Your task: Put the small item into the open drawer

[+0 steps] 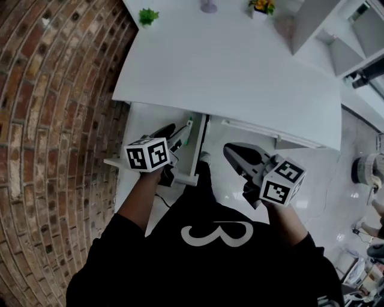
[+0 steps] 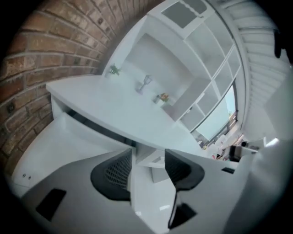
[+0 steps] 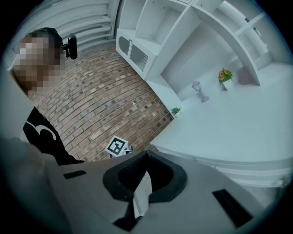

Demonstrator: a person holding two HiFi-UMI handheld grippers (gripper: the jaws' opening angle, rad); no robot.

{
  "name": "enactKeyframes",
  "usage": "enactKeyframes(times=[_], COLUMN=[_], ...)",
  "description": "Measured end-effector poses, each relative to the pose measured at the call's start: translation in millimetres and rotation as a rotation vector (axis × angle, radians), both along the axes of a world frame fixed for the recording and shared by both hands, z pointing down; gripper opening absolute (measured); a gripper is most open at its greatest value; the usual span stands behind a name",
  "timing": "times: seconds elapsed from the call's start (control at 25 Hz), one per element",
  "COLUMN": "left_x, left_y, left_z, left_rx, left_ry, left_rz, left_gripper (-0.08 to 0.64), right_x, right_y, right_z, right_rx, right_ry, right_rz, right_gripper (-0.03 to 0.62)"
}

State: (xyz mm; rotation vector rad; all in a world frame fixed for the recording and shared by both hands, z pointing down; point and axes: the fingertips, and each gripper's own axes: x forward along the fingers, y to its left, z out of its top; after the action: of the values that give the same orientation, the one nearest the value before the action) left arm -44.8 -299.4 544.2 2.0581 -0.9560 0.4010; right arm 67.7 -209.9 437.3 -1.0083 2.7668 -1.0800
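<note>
The left gripper point(image 2: 147, 157) had its jaws spread wide, with nothing between the dark ribbed pads point(image 2: 118, 171); only white furniture showed through the gap. The right gripper point(image 3: 145, 157) had its jaws pressed together at the tips and held nothing. In the head view the left gripper point(image 1: 176, 131) hung over the pulled-out drawer point(image 1: 139, 120) under the left end of the white desk point(image 1: 240, 72), while the right gripper point(image 1: 231, 151) was beside it, in front of the desk edge and pointing toward it. The small item could not be made out in any view, so whether it lay in the drawer could not be told. Each gripper carried a marker cube point(image 1: 147, 154) near the person's black-sleeved arms. At the far edge of the desk stood a small green plant point(image 1: 147, 16), a glass ornament point(image 3: 200, 91) and a pot of orange flowers point(image 1: 261, 7). A curved brick wall point(image 1: 54, 120) lay to the left and white shelving point(image 1: 336, 36) to the right.
</note>
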Motion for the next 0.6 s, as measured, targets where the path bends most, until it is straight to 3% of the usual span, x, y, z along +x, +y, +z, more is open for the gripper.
enactKeyframes(times=[0.2, 0.36, 0.6], left_x=[21, 23, 28], left_y=[43, 82, 135], left_z=[-89, -144, -209], left_rx=[0.148, 0.204, 0.327], left_ry=[0.113, 0.215, 0.276], left_rz=[0.061, 0.067, 0.134], left_gripper=[0.174, 0.133, 0.009], right_x=[-1, -4, -5], right_y=[16, 37, 72], right_z=[-38, -71, -108], right_rx=[0.076, 0.152, 0.242], right_ry=[-0.016, -0.022, -0.020], right_rz=[-0.014, -0.033, -0.047], right_gripper=[0.011, 0.011, 0.009])
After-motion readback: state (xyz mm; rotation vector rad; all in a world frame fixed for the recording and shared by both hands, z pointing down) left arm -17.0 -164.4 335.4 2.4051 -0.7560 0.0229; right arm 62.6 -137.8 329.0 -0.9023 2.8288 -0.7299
